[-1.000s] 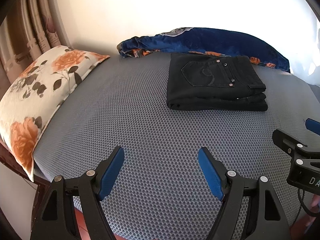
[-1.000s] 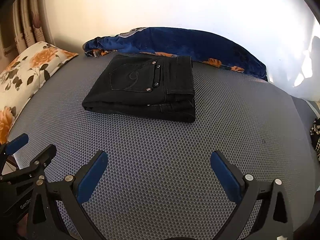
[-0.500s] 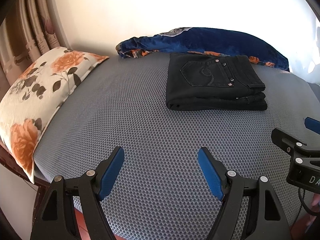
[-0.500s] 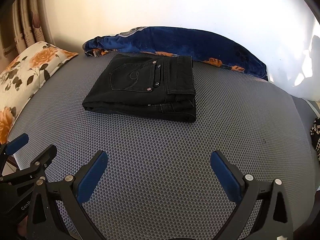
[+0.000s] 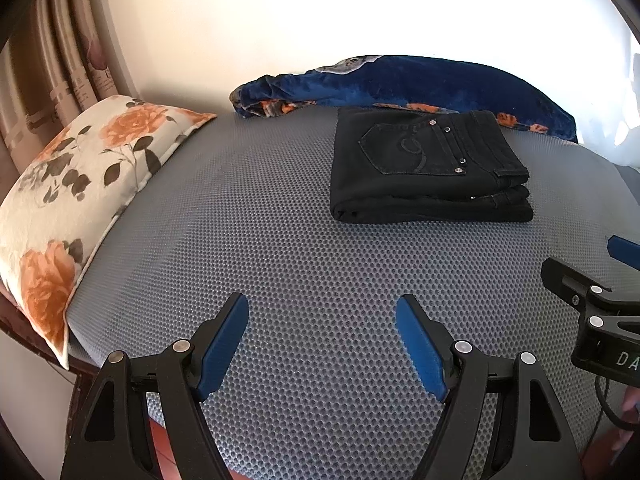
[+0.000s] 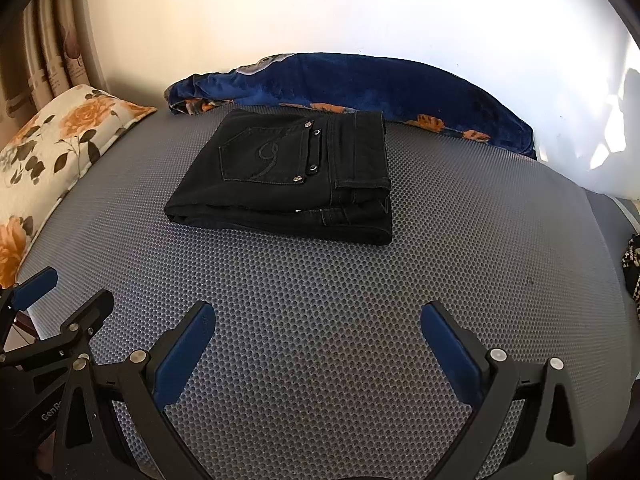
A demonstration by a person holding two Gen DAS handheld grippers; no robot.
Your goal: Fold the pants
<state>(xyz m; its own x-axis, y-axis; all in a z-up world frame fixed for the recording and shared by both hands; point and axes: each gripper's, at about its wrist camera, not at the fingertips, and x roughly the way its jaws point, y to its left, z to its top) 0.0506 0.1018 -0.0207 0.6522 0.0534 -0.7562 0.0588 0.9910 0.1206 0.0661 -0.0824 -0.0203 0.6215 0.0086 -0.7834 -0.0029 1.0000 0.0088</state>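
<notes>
The left gripper (image 5: 322, 316) hangs low over the near edge of the bed with its blue pads spread wide and nothing between them. The right gripper (image 6: 318, 326) sits just beside it on the right, equally splayed and empty, its pads above bare grey mesh mattress (image 6: 460, 240).

Well beyond both tools, toward the far side of the mattress, the black pants (image 6: 288, 184) lie as a compact stacked rectangle, touched by neither gripper. A back pocket (image 6: 260, 156) with curled stitching and small metal studs faces up. The waistband end points right and the rounded fold points left, so the bundle's long axis runs left to right across the bed, roughly parallel to the blue floral blanket (image 6: 360, 88) bunched just behind it. A rose-print pillow (image 5: 80, 184) lies along the left edge, well apart from the pants.

Judging by the neat layers, the folding looks complete, and the step in hand is most likely to back away. Doing that well means keeping both grippers clear of the stack so no pad snags an edge. If any tidying were wanted, a light press on the top layer would suit better than a pinch.
</notes>
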